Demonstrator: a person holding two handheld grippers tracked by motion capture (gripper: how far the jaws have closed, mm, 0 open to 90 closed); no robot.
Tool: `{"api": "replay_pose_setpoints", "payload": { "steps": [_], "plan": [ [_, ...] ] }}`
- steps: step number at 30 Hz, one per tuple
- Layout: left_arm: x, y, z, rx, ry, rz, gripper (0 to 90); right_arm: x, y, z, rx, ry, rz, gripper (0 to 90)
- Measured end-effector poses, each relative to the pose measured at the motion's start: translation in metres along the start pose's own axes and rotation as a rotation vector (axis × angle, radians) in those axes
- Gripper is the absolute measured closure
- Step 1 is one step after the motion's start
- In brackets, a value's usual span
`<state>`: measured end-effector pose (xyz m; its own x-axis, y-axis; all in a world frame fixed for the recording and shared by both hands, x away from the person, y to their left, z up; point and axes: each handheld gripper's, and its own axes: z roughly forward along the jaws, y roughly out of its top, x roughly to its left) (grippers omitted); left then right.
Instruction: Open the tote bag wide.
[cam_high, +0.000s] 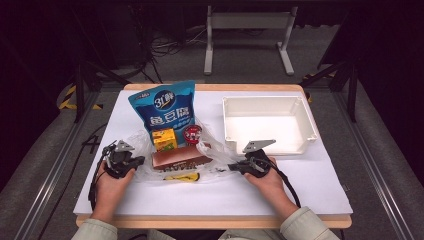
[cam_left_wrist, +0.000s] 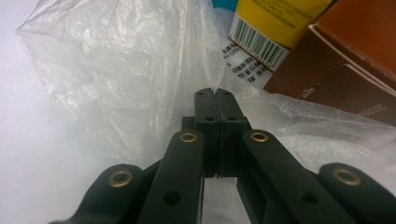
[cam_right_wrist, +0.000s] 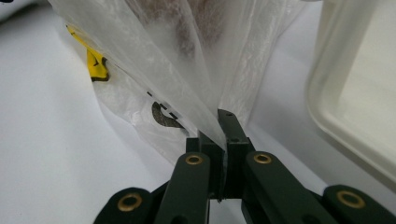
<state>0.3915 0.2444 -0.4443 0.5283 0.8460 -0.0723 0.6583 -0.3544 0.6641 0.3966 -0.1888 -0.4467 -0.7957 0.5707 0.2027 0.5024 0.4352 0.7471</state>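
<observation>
White tray (cam_high: 306, 131) at the table's (cam_high: 310, 185) far right, white table frame (cam_high: 247, 22) on the floor beyond.

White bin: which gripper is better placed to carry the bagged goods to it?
Right. The right gripper, shut on the plastic bag, sits just beside the white bin; the left gripper pinches the bag's far side.

White table (cam_high: 300, 190): plastic bag (cam_high: 212, 150), tray (cam_high: 267, 125)
</observation>
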Motion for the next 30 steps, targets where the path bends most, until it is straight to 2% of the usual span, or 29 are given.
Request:
{"api": "replay_pose_setpoints", "payload": {
  "steps": [3,7,10,11,12,15,17,20,24,25,26,30],
  "plan": [
    [0.002,-0.002,-0.001,-0.006,-0.012,-0.009,89.5,-0.004,-0.003,-0.001,0.001,-0.007,0.025,89.6],
    [0.004,-0.003,-0.002,-0.014,-0.029,-0.017,89.4,-0.006,-0.005,0.000,0.003,-0.005,0.034,89.5],
    [0.004,-0.003,-0.004,-0.029,-0.036,-0.019,89.3,-0.005,-0.004,-0.001,-0.001,-0.005,0.023,85.2],
    [0.004,-0.003,-0.005,-0.031,-0.043,-0.021,89.1,-0.006,-0.003,-0.003,-0.016,0.012,0.022,77.8],
    [0.004,-0.004,-0.005,-0.037,-0.047,-0.021,89.1,-0.006,-0.003,-0.003,-0.016,0.012,0.022,77.8],
    [0.002,-0.003,-0.006,-0.050,-0.049,-0.019,88.9,-0.002,0.002,-0.009,-0.047,0.038,0.011,64.0],
    [0.002,-0.003,-0.006,-0.054,-0.066,-0.021,88.5,0.004,0.007,-0.015,-0.071,0.021,-0.006,54.5],
    [0.002,-0.003,-0.006,-0.054,-0.067,-0.016,88.3,0.012,0.014,-0.024,-0.120,0.013,-0.015,44.6],
    [0.003,-0.003,-0.006,-0.059,-0.066,-0.017,88.2,0.021,0.027,-0.037,-0.209,0.026,-0.035,36.6],
    [0.003,-0.003,-0.006,-0.059,-0.066,-0.017,88.1,0.021,0.027,-0.037,-0.209,0.026,-0.035,36.6],
    [0.003,-0.003,-0.007,-0.063,-0.067,-0.024,88.0,0.026,0.035,-0.042,-0.243,0.044,-0.045,35.0],
    [0.003,-0.004,-0.008,-0.064,-0.065,-0.026,87.8,0.031,0.045,-0.044,-0.274,0.064,-0.058,33.9]
  ]
}}
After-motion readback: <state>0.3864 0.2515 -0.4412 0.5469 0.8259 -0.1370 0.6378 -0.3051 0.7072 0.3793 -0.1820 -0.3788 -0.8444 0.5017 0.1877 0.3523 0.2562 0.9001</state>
